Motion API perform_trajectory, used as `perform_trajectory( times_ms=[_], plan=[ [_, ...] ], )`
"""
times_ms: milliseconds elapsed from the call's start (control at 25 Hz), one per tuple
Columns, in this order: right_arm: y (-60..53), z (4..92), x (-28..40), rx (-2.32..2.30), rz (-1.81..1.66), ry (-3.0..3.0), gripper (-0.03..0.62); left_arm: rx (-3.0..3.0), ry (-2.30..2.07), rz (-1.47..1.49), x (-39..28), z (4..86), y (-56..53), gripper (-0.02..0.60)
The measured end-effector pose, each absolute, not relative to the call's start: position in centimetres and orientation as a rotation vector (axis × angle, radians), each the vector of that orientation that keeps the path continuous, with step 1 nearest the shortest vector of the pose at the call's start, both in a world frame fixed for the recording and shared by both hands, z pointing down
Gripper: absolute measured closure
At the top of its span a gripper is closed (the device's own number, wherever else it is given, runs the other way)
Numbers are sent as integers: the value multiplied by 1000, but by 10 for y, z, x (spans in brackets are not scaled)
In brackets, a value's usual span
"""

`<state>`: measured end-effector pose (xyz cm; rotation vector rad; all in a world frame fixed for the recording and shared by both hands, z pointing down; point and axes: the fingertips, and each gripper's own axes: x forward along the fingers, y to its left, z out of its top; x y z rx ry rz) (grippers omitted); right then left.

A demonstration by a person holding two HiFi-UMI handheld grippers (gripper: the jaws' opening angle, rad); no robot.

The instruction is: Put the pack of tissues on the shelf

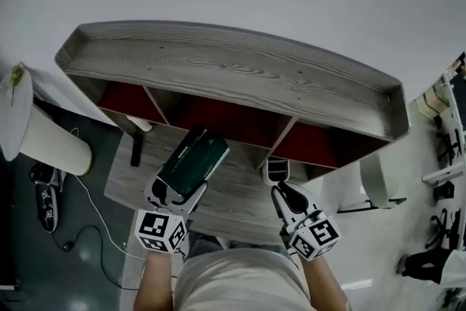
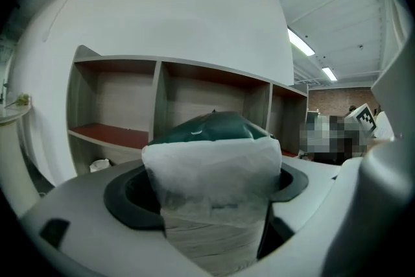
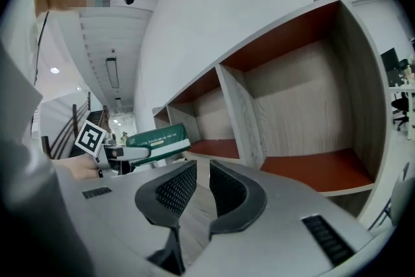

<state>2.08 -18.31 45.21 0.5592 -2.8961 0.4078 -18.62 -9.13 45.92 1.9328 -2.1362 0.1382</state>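
Your left hand-held gripper clamps the pack of tissues by its near end, above the counter and just before the shelf. Expect a light, soft pack in slippery film; hold it across its width. Your right hand-held gripper is empty, its jaws slightly apart. Mind the upright dividers.

A small plant sits on a white round table, left of the wooden bench.

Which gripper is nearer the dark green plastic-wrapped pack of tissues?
Left. The left gripper is clamped on the dark green pack of tissues; the right gripper sits apart to its right, empty.
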Motion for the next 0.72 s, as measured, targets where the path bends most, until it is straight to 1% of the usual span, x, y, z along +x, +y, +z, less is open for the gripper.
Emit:
perform_trajectory(
  times_ms=[360,560,720],
  plan=[
    [-209,447,42,1012,456,-2817,510,2288,-1813,314,-177,454,-183,115],
    [-205,447,54,1209,466,-2761,510,2421,-1638,329,-170,456,-210,115],
    [-197,448,62,1342,477,-2703,510,2542,-1516,429,-164,461,-224,114]
  ],
)
